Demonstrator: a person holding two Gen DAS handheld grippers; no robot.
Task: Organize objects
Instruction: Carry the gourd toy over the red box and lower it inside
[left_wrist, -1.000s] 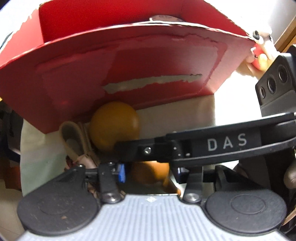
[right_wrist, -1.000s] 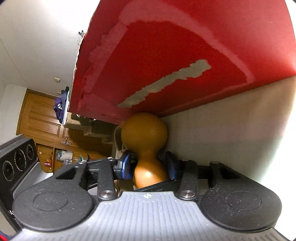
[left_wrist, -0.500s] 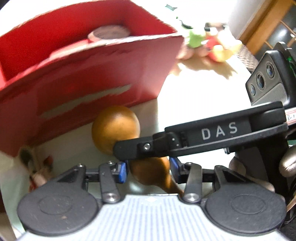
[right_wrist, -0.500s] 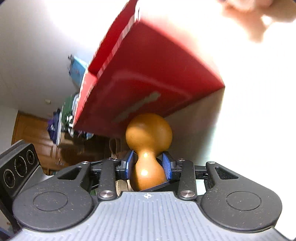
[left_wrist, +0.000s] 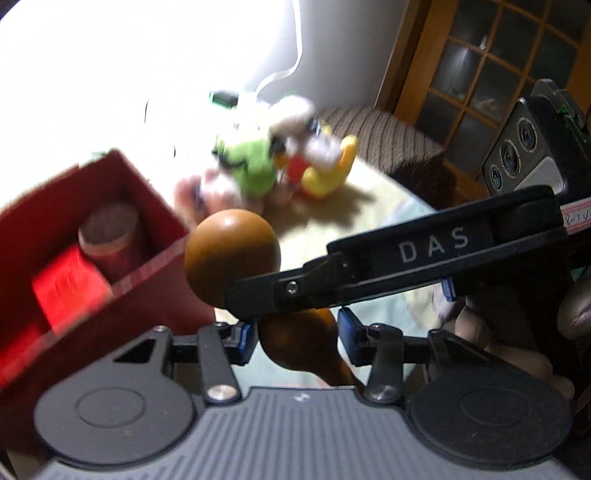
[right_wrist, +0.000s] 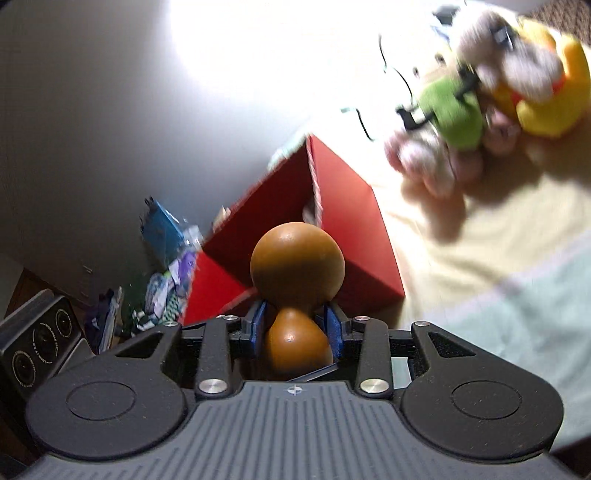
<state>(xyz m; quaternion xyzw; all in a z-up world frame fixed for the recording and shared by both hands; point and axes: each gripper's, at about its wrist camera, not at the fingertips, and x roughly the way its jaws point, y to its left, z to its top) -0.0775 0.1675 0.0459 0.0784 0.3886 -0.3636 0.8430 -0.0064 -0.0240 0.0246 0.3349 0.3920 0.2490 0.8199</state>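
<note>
Gourd (left_wrist: 231, 254), brown and smooth, fills the middle of the left wrist view, and it now sits level with the rim of the red box (left_wrist: 162, 258), where a second ago it lay low against the box's outer wall. The box stands to the left, its open top showing a cardboard tube (left_wrist: 109, 236) and a red block (left_wrist: 68, 290) inside. The left hand-held gripper (left_wrist: 295, 338) has its blue pads on either side of the gourd's lower bulb; a sliver of gap shows on the right, so I cannot tell whether it grips. A black finger of the other tool crosses over the gourd's waist. Far behind, blurred soft toys (left_wrist: 280, 162) sit on the pale bench (left_wrist: 388, 221).

In the right wrist view, the right hand-held gripper (right_wrist: 295, 332) is clenched on the gourd (right_wrist: 297, 267) at its narrow waist, carrying it clear of the bench (right_wrist: 480, 258). The red box (right_wrist: 351, 229), which earlier towered over the lens, now lies below and beyond the gourd. The soft toys (right_wrist: 480, 96) blur at the far right. The lift looks done; lowering the gourd into the box seems to remain.
</note>
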